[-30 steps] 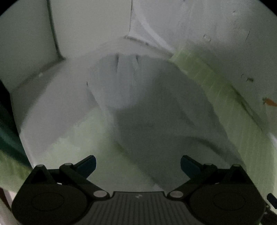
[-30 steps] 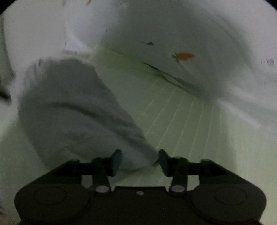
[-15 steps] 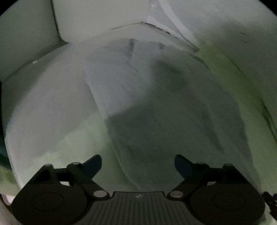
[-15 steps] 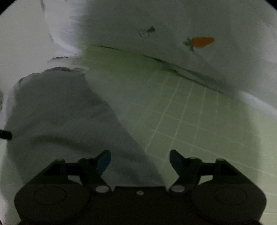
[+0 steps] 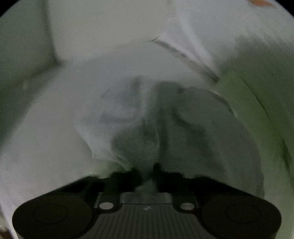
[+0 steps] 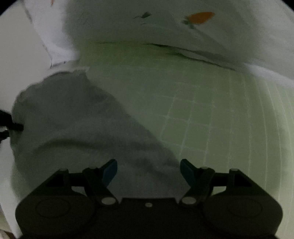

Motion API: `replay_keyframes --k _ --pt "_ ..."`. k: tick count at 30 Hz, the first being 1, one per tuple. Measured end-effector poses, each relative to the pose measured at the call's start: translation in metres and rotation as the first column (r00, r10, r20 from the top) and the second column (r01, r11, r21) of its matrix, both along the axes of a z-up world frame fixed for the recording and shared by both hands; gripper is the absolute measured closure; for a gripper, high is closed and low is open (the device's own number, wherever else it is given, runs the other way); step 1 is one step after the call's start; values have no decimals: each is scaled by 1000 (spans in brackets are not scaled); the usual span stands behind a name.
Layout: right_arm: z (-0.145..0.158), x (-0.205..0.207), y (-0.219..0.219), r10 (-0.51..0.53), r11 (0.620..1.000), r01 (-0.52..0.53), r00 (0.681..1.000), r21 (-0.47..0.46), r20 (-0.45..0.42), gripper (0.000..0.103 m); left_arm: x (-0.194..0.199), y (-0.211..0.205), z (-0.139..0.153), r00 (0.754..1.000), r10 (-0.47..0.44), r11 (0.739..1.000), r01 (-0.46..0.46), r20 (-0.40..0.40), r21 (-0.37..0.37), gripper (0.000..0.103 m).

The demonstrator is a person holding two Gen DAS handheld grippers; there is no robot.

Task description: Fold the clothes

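Two grippers work over one grey garment [image 5: 193,132] on a pale green checked sheet [image 6: 211,119], and both views are dim and somewhat blurred. Nearest in the left wrist view, at 6 o'clock, the left gripper [image 5: 147,171] has its fingers drawn close together with a bunched fold of the grey cloth pinched between them; the fabric rises out of the pinch in creased ridges that fan toward 12 o'clock, a paler part of the cloth spreading toward 10 o'clock and a darker, shadowed part toward 2 o'clock. Beyond the garment in that view the green sheet shows at 3 o'clock, and white bedding [image 5: 119,27] fills the far field from 9 to 1 o'clock. In the right wrist view the right gripper [image 6: 148,170] sits at 6 o'clock with its blue-padded fingers [image 6: 110,170] spread wide apart and nothing between them; the near edge of the garment lies just beyond and under the gap, so whether the pads touch the cloth cannot be told. From there the grey garment [image 6: 73,128] stretches toward 9 and 10 o'clock, lying rumpled on the sheet, and a dark piece of the other tool shows at its far left edge at 9 o'clock. The sheet's white grid lines run out toward 3 o'clock, and farthest off, across 11 to 2 o'clock, lies white fabric [image 6: 165,33] printed with an orange carrot [image 6: 201,17]
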State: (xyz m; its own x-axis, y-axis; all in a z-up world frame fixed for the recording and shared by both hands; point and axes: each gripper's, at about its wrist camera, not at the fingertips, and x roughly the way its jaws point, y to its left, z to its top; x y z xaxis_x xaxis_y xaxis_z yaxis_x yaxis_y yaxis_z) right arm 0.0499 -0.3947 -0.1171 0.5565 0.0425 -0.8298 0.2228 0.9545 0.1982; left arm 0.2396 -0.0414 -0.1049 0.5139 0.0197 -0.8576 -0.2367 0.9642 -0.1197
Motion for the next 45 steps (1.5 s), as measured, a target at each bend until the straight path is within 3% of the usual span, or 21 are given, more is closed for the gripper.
replay_keyframes --k 3,5,8,10,12,13,14,16,17,18,19,20,22,27,30,32,36,39,41,43,45 --pt "6 -24 -11 -40 999 40 999 21 31 26 -15 -39 32 987 -137 987 129 82 92 94" --pt "8 -39 -20 -81 996 79 996 37 47 26 -30 -73 59 958 -251 963 232 141 139 95" --pt "15 -66 -42 -163 985 158 983 62 88 26 -57 -140 88 882 -427 899 391 199 196 96" --pt "23 -87 -58 -240 970 234 962 62 128 26 -80 -186 99 820 -529 848 502 219 170 98" --pt "30 -110 -75 -299 954 294 941 53 160 26 -111 -234 105 737 -637 770 620 225 151 98" --pt "32 -123 -81 -325 946 322 931 44 168 26 -131 -258 106 680 -699 715 677 220 176 97" --pt "32 -135 -88 -351 936 351 920 35 173 26 -155 -282 104 608 -764 644 738 216 201 96" --pt "30 -159 -101 -409 911 411 898 22 164 26 -187 -310 98 514 -834 547 817 199 183 89" --pt "28 -170 -107 -437 898 439 886 22 155 26 -198 -317 95 481 -856 510 846 189 155 86" --pt "26 -180 -111 -462 885 464 874 26 147 26 -206 -318 94 470 -863 497 855 185 147 81" --pt "25 -188 -114 -481 876 482 865 32 143 26 -213 -319 94 460 -869 485 863 181 141 67" --pt "24 -194 -115 -493 869 493 858 38 142 25 -216 -313 95 478 -858 506 850 188 149 53" --pt "23 -201 -113 -500 865 500 854 44 141 24 -220 -300 98 516 -832 549 819 203 168 38" --pt "27 -189 -84 -396 916 401 905 2 158 23 -205 -232 98 712 -682 731 670 167 128 30" --pt "30 -164 -45 -258 960 272 951 -66 173 21 -201 -183 92 800 -585 810 565 131 158 29" --pt "32 -146 -18 -145 979 167 972 -116 183 21 -201 -152 89 844 -525 848 507 110 156 28" --pt "31 -113 38 109 961 -54 975 -272 192 19 -196 -102 79 906 -417 904 406 68 137 26" --pt "30 -89 81 297 895 -211 939 -393 172 18 -193 -77 74 929 -369 923 361 36 135 26" --pt "22 -73 99 367 846 -277 923 -456 119 19 -193 -67 68 938 -346 930 341 13 135 25" --pt "17 -64 98 405 831 -321 909 -454 98 38 -191 -57 63 943 -333 935 331 -5 126 25" --pt "27 -60 82 403 852 -316 905 -417 138 90 -183 -54 56 945 -327 938 326 -13 114 25"
